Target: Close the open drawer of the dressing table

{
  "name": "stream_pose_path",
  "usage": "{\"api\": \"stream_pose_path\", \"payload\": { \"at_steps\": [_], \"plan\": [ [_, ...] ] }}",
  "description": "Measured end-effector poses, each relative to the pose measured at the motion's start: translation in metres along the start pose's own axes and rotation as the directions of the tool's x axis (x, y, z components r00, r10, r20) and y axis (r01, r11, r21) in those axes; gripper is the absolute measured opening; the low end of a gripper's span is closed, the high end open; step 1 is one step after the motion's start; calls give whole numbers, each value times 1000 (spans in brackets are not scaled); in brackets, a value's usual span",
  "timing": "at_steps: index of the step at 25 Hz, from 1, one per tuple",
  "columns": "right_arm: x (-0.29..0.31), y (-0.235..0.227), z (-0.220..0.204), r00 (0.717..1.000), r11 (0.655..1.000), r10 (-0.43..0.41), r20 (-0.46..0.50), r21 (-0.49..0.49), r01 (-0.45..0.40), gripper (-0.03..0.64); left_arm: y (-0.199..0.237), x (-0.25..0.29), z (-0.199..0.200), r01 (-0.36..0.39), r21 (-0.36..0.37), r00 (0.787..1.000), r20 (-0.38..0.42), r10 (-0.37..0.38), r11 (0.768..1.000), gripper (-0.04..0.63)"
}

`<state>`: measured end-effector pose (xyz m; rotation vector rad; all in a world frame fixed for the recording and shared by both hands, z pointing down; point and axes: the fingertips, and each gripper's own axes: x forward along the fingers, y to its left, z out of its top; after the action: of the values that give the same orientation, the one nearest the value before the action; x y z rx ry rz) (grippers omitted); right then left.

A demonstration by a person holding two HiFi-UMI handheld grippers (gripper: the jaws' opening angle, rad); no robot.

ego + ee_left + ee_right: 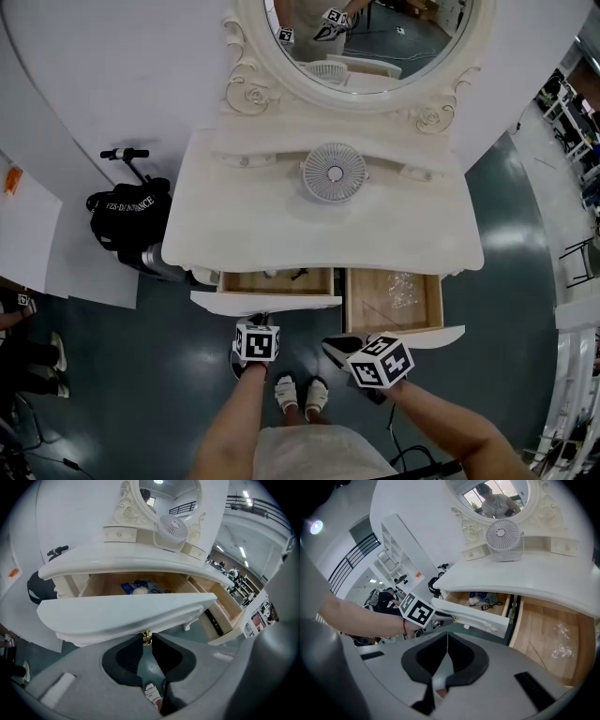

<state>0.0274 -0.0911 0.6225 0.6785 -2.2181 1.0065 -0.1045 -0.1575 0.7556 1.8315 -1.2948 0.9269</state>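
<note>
Head view: a white dressing table [281,230] fills the upper middle of the frame, with an oval mirror [366,42] at the top edge and a small white fan [334,172] standing on the tabletop; two drawers stand open along the table's lower edge. The left drawer [267,302], lower centre-left of the frame, is pulled out part way; the right drawer [375,302], lower centre-right, is pulled out further, and a crumple of clear plastic [403,289] lies on its wooden floor. The left gripper [260,322] meets the front of the left drawer from below; in the left gripper view, at mid-frame, its jaws pinch the small gold knob [146,638] on that drawer front, and blue and white items [138,588] lie inside the drawer above. The right gripper [331,344] hangs just below the gap between the two drawer fronts; in the right gripper view its jaws are pressed together with nothing between them. A black bag [131,211] sits on the floor at middle left; the person's feet [302,394], in pale sandals, show at bottom centre.
</note>
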Motion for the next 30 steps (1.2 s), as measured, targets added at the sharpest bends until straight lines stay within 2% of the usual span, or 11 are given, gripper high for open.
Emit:
{"api": "stream_pose_path", "payload": {
  "at_steps": [6,8,10,12,22,30],
  "plan": [
    [2,-6,2,1000,1000,1,7,13,-1,18,1,8,18,24,-11,999,22,-24,1000,66],
    [2,-9,2,1000,1000,0,8,18,0,18,-1,10,24,38,-27,999,36,-37,999,97],
    [2,-11,2,1000,1000,0,9,21,0,18,-1,11,29,28,-23,998,48,-27,999,156],
    [2,-12,3,1000,1000,1,10,25,-2,18,1,13,31,12,-11,999,45,-12,1000,169],
    [3,-17,-1,1000,999,9,2,36,-9,18,6,27,22,-59,8,998,-22,59,998,169],
    [4,-19,3,1000,999,17,10,40,-18,18,7,32,26,-57,20,998,-1,57,998,130]
  ]
}}
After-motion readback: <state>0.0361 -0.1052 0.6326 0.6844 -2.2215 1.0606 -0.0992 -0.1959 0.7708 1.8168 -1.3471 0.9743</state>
